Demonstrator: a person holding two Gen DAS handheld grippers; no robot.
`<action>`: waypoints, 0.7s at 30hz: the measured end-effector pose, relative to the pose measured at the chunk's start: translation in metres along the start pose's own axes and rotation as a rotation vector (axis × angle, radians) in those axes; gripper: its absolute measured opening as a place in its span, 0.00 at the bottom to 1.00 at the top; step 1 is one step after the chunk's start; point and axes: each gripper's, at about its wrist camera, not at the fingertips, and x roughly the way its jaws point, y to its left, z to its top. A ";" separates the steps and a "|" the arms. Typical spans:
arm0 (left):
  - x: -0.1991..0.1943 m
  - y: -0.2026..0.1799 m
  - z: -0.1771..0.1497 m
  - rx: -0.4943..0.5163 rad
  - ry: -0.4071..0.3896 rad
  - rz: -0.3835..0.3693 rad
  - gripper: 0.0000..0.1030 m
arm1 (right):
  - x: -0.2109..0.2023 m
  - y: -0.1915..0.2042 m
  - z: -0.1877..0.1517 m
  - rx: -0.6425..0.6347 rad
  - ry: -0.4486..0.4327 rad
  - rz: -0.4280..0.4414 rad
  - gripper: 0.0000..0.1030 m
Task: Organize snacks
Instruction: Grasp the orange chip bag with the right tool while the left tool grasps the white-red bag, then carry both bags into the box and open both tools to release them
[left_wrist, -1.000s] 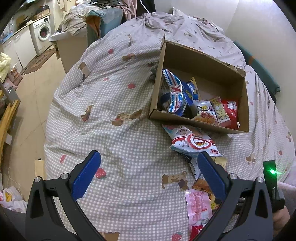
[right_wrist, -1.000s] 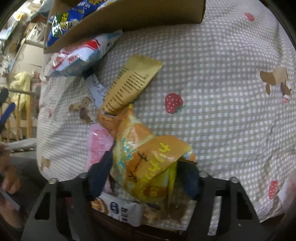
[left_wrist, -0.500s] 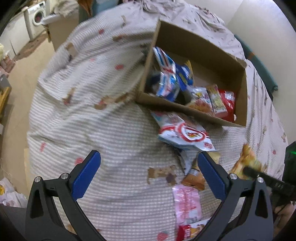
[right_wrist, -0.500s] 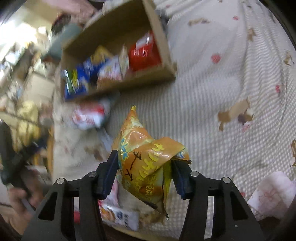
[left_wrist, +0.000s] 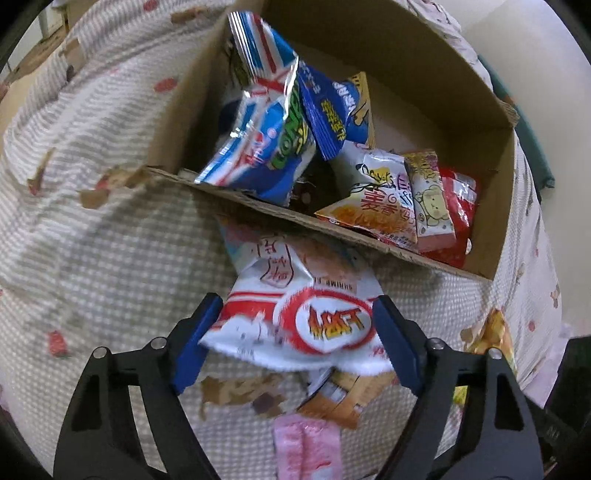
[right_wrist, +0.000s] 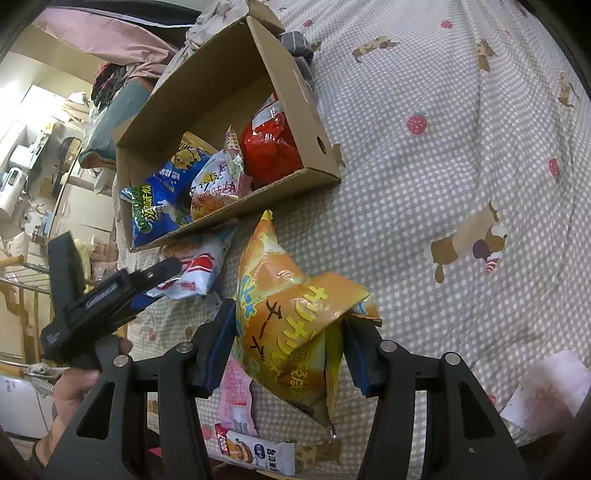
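Two hand-held grippers worked over a checked bedspread (right_wrist: 461, 155) printed with strawberries and dogs. The right gripper (right_wrist: 290, 349) was clamped on an orange chip bag (right_wrist: 295, 332), its blue pads pressing the crumpled lower part from both sides while the bag's top corner pointed toward the cardboard box (right_wrist: 291, 96).

The left gripper (left_wrist: 297, 332) pointed steeply down with its jaws closing around a white-and-red snack bag (left_wrist: 306, 314) that lay on the bedspread just in front of the box's near wall (left_wrist: 258, 208). The bag sat between the blue pads (left_wrist: 195, 332), though blur made it impossible to tell whether they were pressing it.

Inside the box stood a blue, red and white striped bag (left_wrist: 258, 110), a dark blue bag (left_wrist: 332, 114), a white-and-orange bag (left_wrist: 373, 199), a small pink-edged packet (left_wrist: 430, 199) and a red bag (left_wrist: 460, 206). A pink packet (left_wrist: 306, 446) and a brown packet (left_wrist: 340, 398) lay on the bedspread near the left gripper. A person's hand (right_wrist: 79, 387) held the left gripper's handle.
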 end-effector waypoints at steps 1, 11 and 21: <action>0.003 0.000 0.000 -0.012 0.009 -0.001 0.65 | 0.002 0.001 0.000 -0.002 0.003 0.001 0.54; -0.005 -0.007 -0.021 -0.019 0.055 -0.086 0.24 | 0.013 0.015 0.003 -0.030 0.020 0.004 0.54; -0.054 -0.004 -0.044 0.041 0.011 -0.048 0.22 | 0.006 0.016 -0.001 -0.037 0.009 0.015 0.54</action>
